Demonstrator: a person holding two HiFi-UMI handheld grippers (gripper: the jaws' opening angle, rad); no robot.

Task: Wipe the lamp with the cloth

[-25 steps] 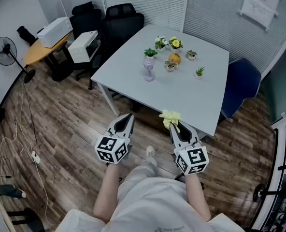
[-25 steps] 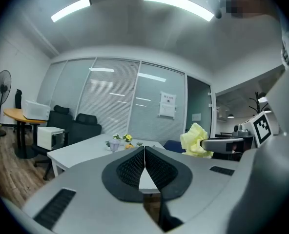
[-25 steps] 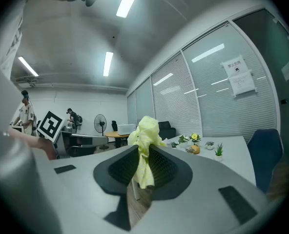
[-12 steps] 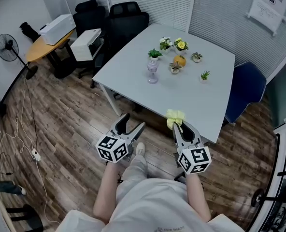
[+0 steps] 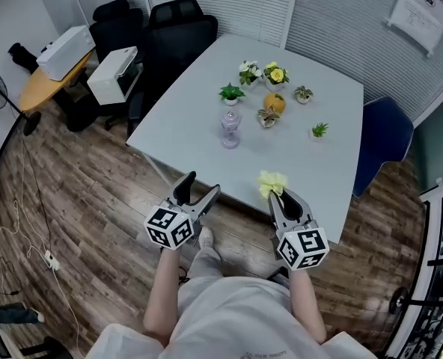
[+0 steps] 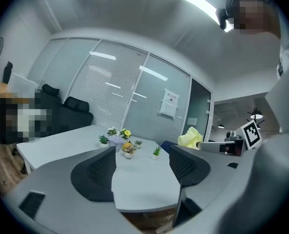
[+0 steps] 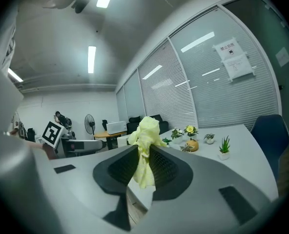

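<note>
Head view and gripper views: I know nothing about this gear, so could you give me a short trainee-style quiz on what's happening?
1. True or false: the right gripper is shut on the yellow cloth.
2. Fill in: the lamp stands on the ___, apart from both grippers.
3. The left gripper is: A open and empty; B shut on the cloth; C shut on the lamp.
Key: 1 true. 2 table. 3 A; its jaws have just been opening, with nothing between them.
</note>
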